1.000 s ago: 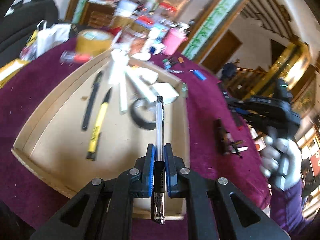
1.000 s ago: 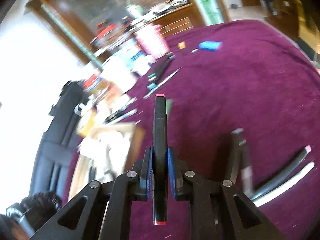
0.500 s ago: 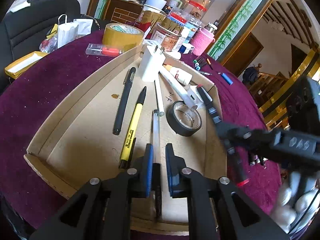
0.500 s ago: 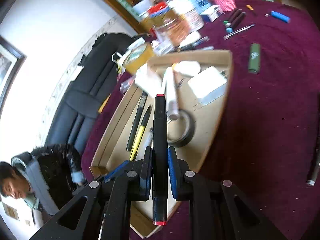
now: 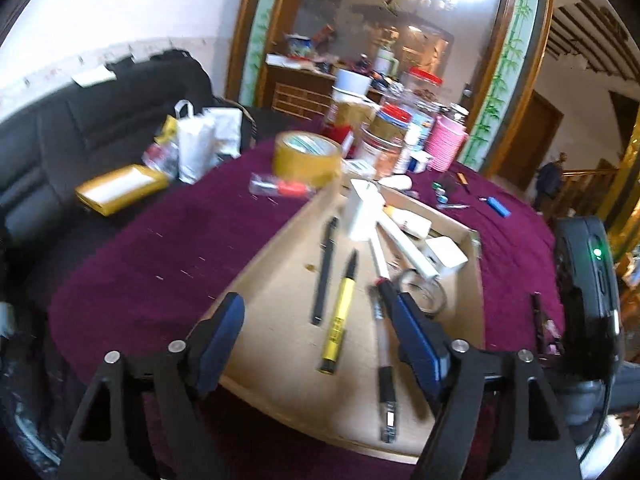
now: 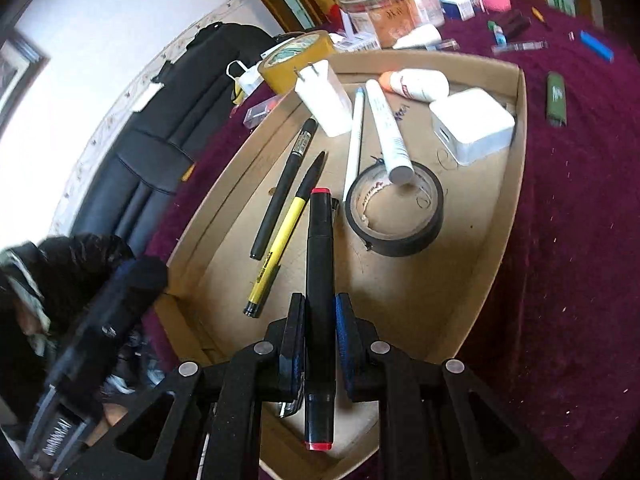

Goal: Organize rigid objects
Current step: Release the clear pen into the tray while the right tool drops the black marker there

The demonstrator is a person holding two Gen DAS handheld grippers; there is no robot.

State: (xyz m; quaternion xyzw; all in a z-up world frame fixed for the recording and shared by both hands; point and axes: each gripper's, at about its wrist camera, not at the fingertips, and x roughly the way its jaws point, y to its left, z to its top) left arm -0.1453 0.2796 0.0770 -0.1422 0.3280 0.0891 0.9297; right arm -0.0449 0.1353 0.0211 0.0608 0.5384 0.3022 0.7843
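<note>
Where it clamped the clear pen (image 5: 383, 354) before, left gripper (image 5: 320, 334) jaws now wide, right gripper (image 6: 320, 332) still holding black marker (image 6: 319, 256)

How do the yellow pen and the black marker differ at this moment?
The yellow pen lies free on the tray floor; the black marker is clamped in the right gripper. The pen is slim with a yellow barrel; the marker is thicker, black with red ends. Both point roughly the same way.
</note>
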